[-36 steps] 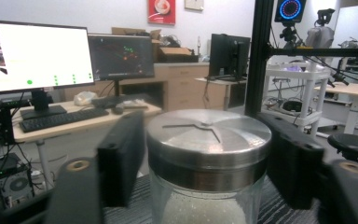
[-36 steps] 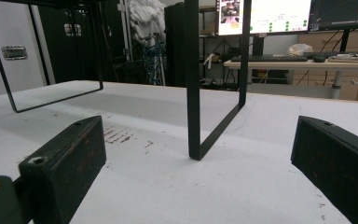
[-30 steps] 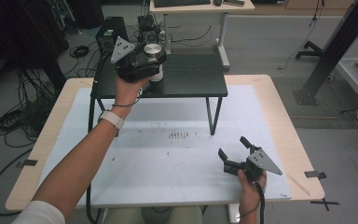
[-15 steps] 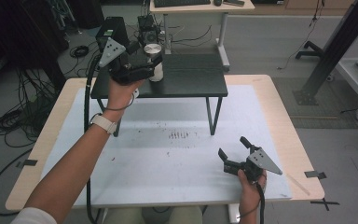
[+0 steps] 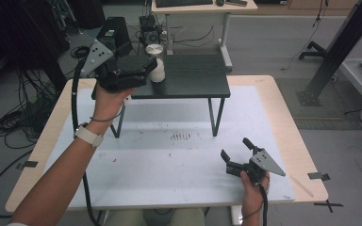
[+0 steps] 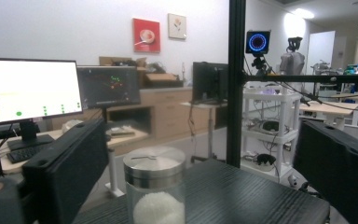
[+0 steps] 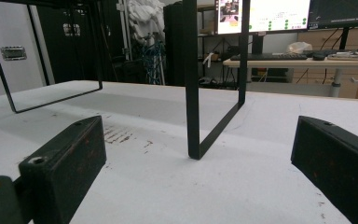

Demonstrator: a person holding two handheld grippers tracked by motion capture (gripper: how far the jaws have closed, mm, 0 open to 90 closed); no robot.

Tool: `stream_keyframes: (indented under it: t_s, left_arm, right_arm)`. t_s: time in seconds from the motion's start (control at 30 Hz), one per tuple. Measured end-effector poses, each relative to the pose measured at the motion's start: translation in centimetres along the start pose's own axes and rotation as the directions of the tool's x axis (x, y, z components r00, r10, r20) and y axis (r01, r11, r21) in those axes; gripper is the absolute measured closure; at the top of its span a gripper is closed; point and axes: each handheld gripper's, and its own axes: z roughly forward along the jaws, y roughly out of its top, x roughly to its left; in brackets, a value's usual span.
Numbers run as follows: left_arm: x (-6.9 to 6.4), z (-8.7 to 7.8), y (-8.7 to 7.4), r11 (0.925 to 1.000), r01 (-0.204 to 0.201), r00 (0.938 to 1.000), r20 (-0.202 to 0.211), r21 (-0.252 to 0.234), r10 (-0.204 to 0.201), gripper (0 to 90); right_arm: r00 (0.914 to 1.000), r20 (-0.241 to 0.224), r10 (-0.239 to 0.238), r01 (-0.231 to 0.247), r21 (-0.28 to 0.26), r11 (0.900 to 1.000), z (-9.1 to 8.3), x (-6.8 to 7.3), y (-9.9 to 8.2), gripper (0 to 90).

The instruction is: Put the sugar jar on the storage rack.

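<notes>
Reaching over the black shelf, the left gripper stands with jaws wide apart, an upright lidded jar of white grains straight ahead between them, not yet touched. The right gripper, also spread open, rests far off.

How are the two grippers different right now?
The left gripper is raised at the black shelf, its jaws either side of the jar. The right gripper sits low over the white table, with nothing between its jaws. Both are open.
</notes>
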Motion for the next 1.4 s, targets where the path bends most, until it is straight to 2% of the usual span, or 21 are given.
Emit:
stream_keyframes:
  t_s: [0.2, 0.33, 0.5, 0.57, 0.63, 0.7, 1.03, 1.4]
  left_arm:
    - [-0.6, -3.1, 0.1, 0.9998, -0.005, 1.0000, 0.004, -0.017, 0.005, 1.6]
    - [-0.7, -5.3, -0.3, 0.9995, -0.026, 0.9994, -0.022, -0.017, 0.025, 1.6]
    - [-0.6, -7.6, -1.1, 0.9998, -0.011, 0.9991, -0.041, -0.015, 0.011, 1.6]
    - [-0.6, -8.5, -1.5, 0.9996, -0.027, 0.9983, -0.053, -0.005, 0.026, 1.6]
    - [-0.6, -9.4, -2.0, 0.9981, -0.062, 0.9954, -0.073, 0.003, 0.062, 1.4]
    - [-0.6, -10.2, -2.6, 0.9976, -0.070, 0.9944, -0.080, 0.003, 0.070, 1.4]
    - [0.3, -13.9, -6.0, 0.9996, -0.013, 0.9925, -0.122, -0.024, 0.010, 1.3]
    - [1.7, -16.4, -10.9, 0.9993, 0.038, 0.9841, -0.174, 0.000, -0.037, 1.6]
  right_arm:
    - [1.0000, 0.000, -0.001, 0.001, 0.000, 1.0000, 0.0, 0.0, 0.0, 3.0]
    - [1.0000, 0.000, -0.003, 0.003, -0.001, 1.0000, 0.0, 0.0, 0.0, 3.0]
    - [1.0000, 0.001, 0.000, 0.000, 0.001, 1.0000, 0.0, 0.0, 0.0, 3.0]
    - [1.0000, 0.001, 0.000, 0.000, 0.004, 1.0000, 0.0, 0.0, 0.0, 3.0]
    - [1.0000, 0.002, 0.000, 0.000, 0.004, 1.0000, 0.0, 0.0, 0.0, 3.0]
    - [1.0000, 0.003, 0.001, -0.001, 0.003, 1.0000, 0.0, 0.0, 0.0, 3.1]
    - [0.9999, 0.004, -0.010, 0.010, 0.004, 0.9999, 0.0, 0.1, 0.0, 3.0]
    - [1.0000, 0.006, -0.006, 0.006, 0.009, 0.9999, 0.0, 0.1, 0.0, 3.0]
